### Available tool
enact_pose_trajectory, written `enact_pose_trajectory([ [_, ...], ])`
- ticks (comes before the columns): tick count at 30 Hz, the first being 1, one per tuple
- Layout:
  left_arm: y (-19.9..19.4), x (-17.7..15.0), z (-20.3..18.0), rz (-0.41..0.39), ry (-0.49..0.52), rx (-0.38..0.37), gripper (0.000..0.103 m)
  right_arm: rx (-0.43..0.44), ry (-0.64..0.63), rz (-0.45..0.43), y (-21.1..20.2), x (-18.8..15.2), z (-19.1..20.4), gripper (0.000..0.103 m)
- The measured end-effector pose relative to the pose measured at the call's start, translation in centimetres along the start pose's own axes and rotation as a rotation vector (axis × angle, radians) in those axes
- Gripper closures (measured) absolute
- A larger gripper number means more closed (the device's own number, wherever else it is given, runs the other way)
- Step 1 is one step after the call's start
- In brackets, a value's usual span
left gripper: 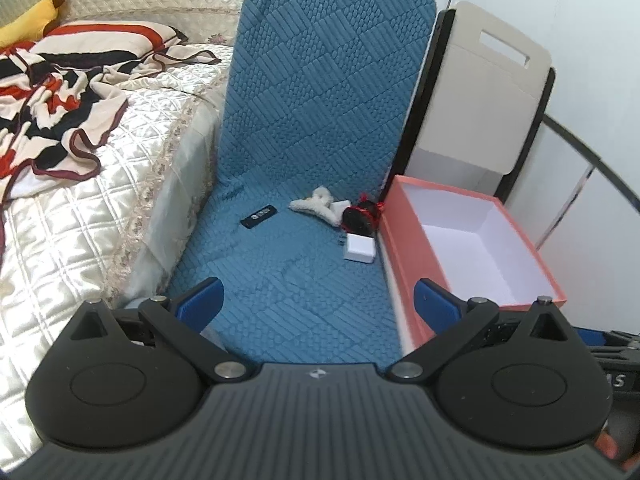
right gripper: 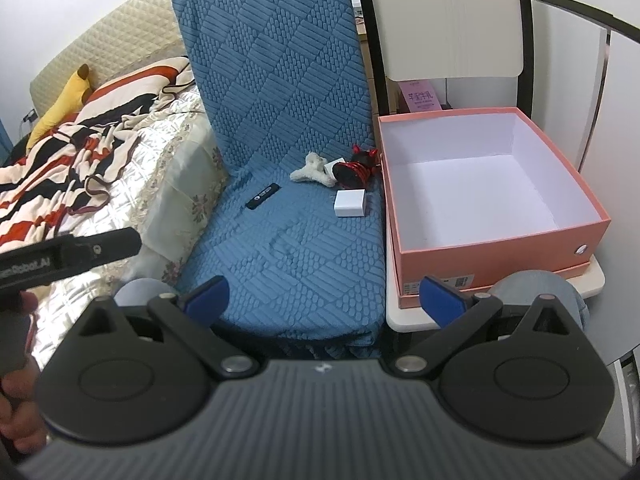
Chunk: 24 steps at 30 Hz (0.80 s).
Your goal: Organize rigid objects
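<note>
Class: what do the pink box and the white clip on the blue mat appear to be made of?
Pink box: seemingly cardboard, matte, with thin straight walls and a white paper-like lining. White clip: fuzzy, plush-looking covering; whatever lies beneath the fuzz cannot be seen.

The small white box (right gripper: 333, 167) is mostly hidden behind the fluffy white clip (right gripper: 311, 169) and the red-and-black object (right gripper: 355, 168), whose form is too small to tell. The print on the black remote (right gripper: 263, 196) is unreadable. A hand (right gripper: 18, 380) is cut off at the right wrist view's left edge.
</note>
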<state>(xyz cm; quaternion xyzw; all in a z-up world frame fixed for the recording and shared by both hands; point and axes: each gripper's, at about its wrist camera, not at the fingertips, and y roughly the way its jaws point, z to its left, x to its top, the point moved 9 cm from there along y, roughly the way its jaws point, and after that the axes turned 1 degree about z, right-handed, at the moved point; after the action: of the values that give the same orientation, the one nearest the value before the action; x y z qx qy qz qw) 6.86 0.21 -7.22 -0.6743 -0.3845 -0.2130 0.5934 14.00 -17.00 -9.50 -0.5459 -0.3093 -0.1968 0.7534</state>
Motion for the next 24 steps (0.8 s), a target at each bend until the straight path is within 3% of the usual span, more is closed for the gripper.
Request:
enact_pose_trajectory([
  [14, 5.1, -1.4, -0.5, 0.050, 0.039, -0.048, 0.000, 0.054, 0.038, -0.033, 2.1, -1.0, 0.5, 0.000],
  [18, 6.8, -1.4, -0.1, 0.063, 0.040, -0.044, 0.000, 0.031, 0.039, -0.043, 3.3, -1.0, 0.2, 0.000],
  [24, 10.4, 0.1, 0.4, 0.067, 0.049, -0.036, 0.000, 0.031, 0.022, -0.046, 5.8, -1.1, 0.5, 0.007],
])
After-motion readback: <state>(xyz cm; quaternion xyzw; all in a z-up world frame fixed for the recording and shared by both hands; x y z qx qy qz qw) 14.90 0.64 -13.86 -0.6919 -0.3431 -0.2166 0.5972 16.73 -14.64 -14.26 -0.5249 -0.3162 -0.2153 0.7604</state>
